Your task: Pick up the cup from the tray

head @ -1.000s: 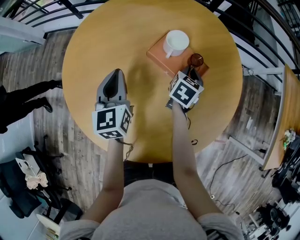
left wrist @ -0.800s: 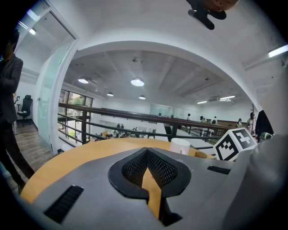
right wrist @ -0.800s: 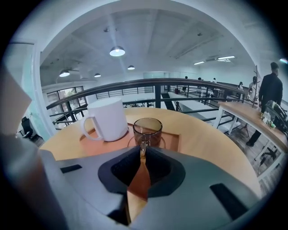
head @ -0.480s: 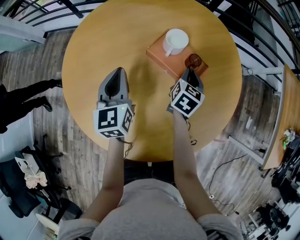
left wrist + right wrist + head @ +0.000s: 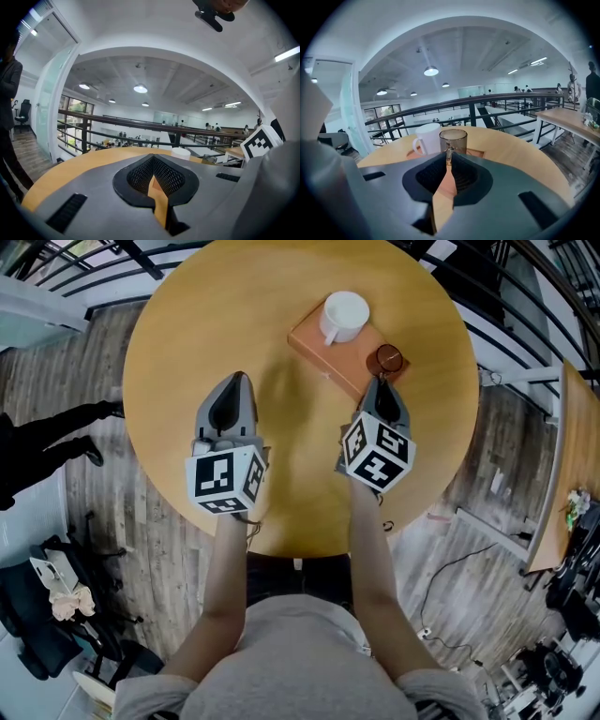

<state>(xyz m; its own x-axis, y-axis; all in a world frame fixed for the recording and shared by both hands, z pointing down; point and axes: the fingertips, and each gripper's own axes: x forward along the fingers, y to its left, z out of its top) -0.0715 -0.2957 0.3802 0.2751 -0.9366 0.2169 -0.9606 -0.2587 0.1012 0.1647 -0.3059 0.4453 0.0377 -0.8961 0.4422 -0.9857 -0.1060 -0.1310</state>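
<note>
An orange tray [image 5: 314, 343] lies at the far side of the round wooden table [image 5: 187, 334]. On it stands a white mug [image 5: 344, 315] [image 5: 426, 139]. Next to the mug is a brown glass cup [image 5: 385, 359] [image 5: 453, 140], and my right gripper [image 5: 380, 381] [image 5: 448, 157] is shut on its handle from the near side. Whether the cup's base touches the tray [image 5: 474, 152] is hidden behind the jaws. My left gripper [image 5: 236, 381] [image 5: 153, 159] hovers over the table's left half, shut with nothing in it. The mug [image 5: 180, 153] shows small beyond it.
Dark metal railings [image 5: 506, 296] ring the far side of the table. Another wooden table [image 5: 567, 117] stands to the right. A person in dark clothes [image 5: 9, 93] is at the left, on the wooden floor [image 5: 103, 512].
My right gripper has risen and drawn back toward me with the glass cup; the cup now sits farther from the white mug. The left gripper has stayed where it was.
</note>
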